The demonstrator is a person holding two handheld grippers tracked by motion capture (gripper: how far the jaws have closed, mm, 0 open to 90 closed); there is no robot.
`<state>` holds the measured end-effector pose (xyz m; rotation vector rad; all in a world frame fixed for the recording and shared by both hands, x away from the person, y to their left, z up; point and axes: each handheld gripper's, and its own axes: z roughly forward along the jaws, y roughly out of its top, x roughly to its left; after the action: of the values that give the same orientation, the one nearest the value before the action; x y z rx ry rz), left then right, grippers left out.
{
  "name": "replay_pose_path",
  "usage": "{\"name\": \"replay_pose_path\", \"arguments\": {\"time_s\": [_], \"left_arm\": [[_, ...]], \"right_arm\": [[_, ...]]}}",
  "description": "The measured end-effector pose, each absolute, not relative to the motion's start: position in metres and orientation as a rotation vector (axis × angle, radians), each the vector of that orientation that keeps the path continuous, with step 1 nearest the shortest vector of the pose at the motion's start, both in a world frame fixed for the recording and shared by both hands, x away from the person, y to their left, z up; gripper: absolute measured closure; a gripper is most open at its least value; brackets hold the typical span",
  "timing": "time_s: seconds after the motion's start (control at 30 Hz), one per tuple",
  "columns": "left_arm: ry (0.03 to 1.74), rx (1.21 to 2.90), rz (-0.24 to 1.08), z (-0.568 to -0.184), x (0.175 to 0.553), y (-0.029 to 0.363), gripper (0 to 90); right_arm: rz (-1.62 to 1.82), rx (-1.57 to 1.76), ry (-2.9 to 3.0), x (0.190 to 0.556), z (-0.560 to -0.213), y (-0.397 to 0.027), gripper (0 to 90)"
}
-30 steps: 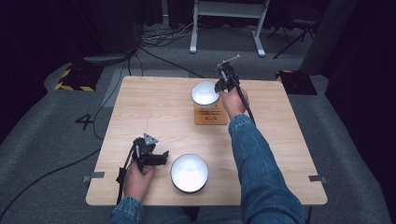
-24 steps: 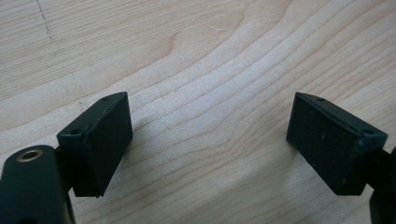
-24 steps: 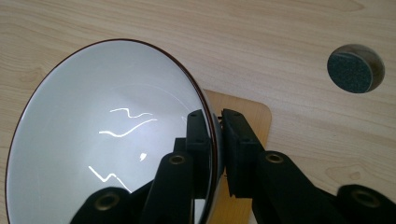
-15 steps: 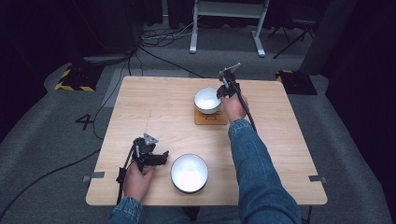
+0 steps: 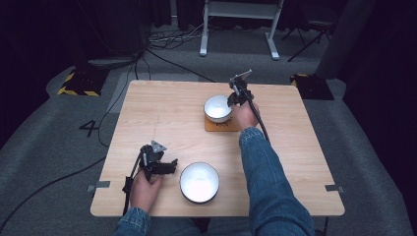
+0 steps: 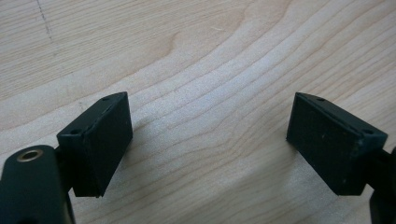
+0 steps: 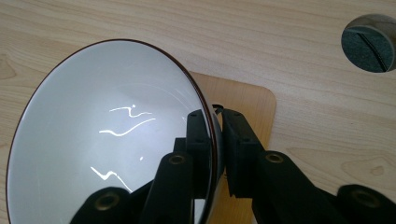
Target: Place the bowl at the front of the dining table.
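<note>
A white bowl (image 5: 217, 107) with a dark rim sits over a small wooden coaster (image 5: 222, 126) at the table's far middle. My right gripper (image 5: 236, 98) is shut on this bowl's right rim; in the right gripper view one jaw lies inside the bowl (image 7: 107, 140), the other outside, above the coaster (image 7: 247, 100). A second white bowl (image 5: 199, 182) stands near the front edge. My left gripper (image 5: 169, 166) rests on the table just left of that bowl, open, with bare wood between its fingers (image 6: 100, 140).
The wooden table (image 5: 162, 113) stands on grey carpet. A round cable hole (image 7: 371, 42) lies in the tabletop beyond the coaster. Cables trail from both grippers over the table's edges.
My right gripper has come down with the far bowl, from above the coaster to on or just over it. The left hand and near bowl have not moved.
</note>
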<state>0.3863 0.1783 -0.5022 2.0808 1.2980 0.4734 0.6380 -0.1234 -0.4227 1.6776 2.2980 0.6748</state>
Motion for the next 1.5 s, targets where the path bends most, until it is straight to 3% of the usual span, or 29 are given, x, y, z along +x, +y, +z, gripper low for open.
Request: {"name": "replay_pose_path", "arguments": {"time_s": [0.23,0.27,0.33,0.43,1.0,1.5], "left_arm": [[1.298,2.081,0.474,-0.502,0.386,0.178,14.5],[1.298,2.081,0.474,-0.502,0.386,0.178,14.5],[1.298,2.081,0.474,-0.502,0.386,0.178,14.5],[1.298,2.081,0.474,-0.502,0.386,0.178,14.5],[1.297,2.081,0.478,-0.502,0.386,0.178,14.5],[1.297,2.082,0.475,-0.502,0.386,0.178,14.5]], "right_arm": [[0.673,1.668,2.33,0.639,-0.427,-0.128,81.3],[0.664,1.659,2.331,0.639,-0.428,-0.129,77.8],[0.673,1.64,2.326,0.639,-0.427,-0.129,59.0],[0.655,1.619,2.323,0.639,-0.424,-0.129,54.5],[0.801,1.286,2.448,0.599,-0.369,-0.119,51.9],[0.928,1.163,2.514,0.549,-0.335,-0.143,51.6]]}}
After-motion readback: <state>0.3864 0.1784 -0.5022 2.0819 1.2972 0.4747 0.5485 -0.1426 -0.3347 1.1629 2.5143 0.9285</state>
